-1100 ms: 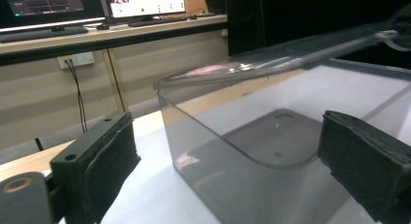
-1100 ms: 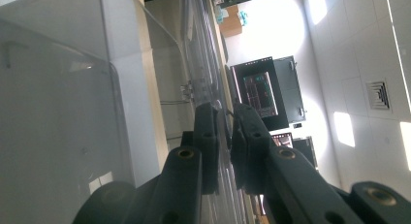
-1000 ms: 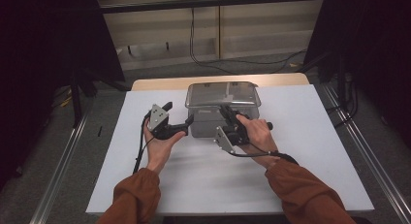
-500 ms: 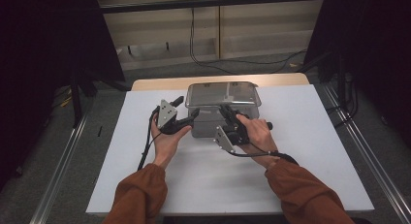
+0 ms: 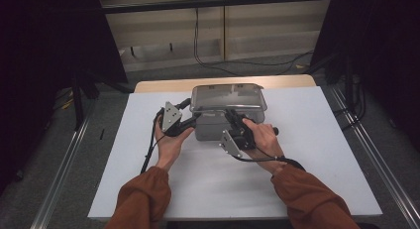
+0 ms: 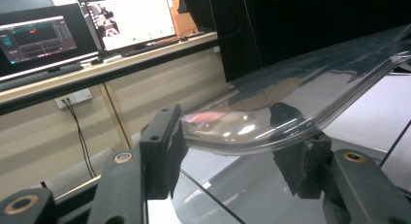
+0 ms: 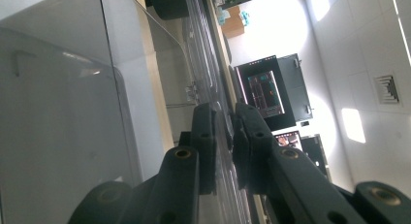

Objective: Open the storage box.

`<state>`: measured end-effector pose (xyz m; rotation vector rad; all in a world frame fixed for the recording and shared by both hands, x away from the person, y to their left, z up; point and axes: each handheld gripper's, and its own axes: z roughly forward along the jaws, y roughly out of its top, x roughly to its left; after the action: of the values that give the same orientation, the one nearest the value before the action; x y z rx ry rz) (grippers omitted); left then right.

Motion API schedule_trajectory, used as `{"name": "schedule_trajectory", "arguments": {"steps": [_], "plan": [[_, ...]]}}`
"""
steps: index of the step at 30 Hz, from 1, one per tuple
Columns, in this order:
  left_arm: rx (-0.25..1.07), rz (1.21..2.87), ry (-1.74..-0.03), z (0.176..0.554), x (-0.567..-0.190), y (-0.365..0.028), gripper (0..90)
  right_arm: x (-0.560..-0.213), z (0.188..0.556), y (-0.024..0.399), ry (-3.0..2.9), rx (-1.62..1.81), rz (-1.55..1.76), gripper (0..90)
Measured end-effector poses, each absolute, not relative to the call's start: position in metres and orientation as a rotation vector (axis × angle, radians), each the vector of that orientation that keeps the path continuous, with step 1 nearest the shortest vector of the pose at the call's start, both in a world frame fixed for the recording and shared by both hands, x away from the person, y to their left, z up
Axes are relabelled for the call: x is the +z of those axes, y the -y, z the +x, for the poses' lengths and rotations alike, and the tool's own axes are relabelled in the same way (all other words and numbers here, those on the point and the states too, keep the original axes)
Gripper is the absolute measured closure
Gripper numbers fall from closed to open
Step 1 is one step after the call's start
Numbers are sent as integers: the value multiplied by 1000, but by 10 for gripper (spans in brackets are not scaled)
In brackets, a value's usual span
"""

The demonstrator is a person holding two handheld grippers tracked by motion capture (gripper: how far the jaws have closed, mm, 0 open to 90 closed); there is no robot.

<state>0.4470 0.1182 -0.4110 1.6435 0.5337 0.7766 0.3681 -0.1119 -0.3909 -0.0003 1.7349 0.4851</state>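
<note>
High view, near to far: both forearms, then the grippers, then a clear plastic box (image 5: pixel 218 121) with a clear lid (image 5: pixel 227 96) at the far middle of the white table (image 5: pixel 317 159). Right gripper (image 5: pixel 232 115) is clamped nearly shut on the lid's near rim. Left gripper (image 5: pixel 194 118) has just been closing; its jaws stand partly open around the lid's left corner (image 6: pixel 232 132), and whether the pads press is unclear. The lid looks light, thin, flexible and slippery. Grip the rim flange, not the flat panel; squeeze gently to avoid cracking.
</note>
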Motion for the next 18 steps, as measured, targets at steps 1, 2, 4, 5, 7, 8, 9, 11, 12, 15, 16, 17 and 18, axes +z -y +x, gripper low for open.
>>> {"name": "schedule_trajectory", "arguments": {"steps": [1,2,4,5,7,8,9,11,12,15,16,17,18], "plan": [[776,1643,-534,447,-411,-118,465,-391,368,112,-1735,489,6,784],[777,1645,-534,447,-411,-118,465,-391,368,112,-1735,497,9,767],[781,1654,-534,447,-411,-119,473,-390,369,114,-1740,516,27,720],[778,1651,-538,448,-411,-119,480,-390,369,115,-1749,535,44,694],[776,1651,-541,448,-411,-119,482,-390,370,118,-1748,559,76,646],[776,1650,-542,448,-411,-119,482,-390,370,120,-1751,575,89,625],[774,1647,-544,448,-411,-119,482,-390,371,122,-1757,591,101,595],[768,1642,-549,448,-411,-120,481,-391,371,125,-1755,607,132,491],[768,1644,-549,448,-411,-119,482,-392,372,127,-1760,623,156,406],[770,1640,-552,448,-410,-119,483,-394,372,131,-1758,663,202,287],[771,1640,-551,448,-410,-119,484,-395,372,133,-1760,686,227,270],[769,1637,-553,448,-410,-118,484,-395,372,135,-1763,706,252,262],[769,1641,-550,448,-410,-119,484,-395,372,138,-1766,715,270,252]]}}
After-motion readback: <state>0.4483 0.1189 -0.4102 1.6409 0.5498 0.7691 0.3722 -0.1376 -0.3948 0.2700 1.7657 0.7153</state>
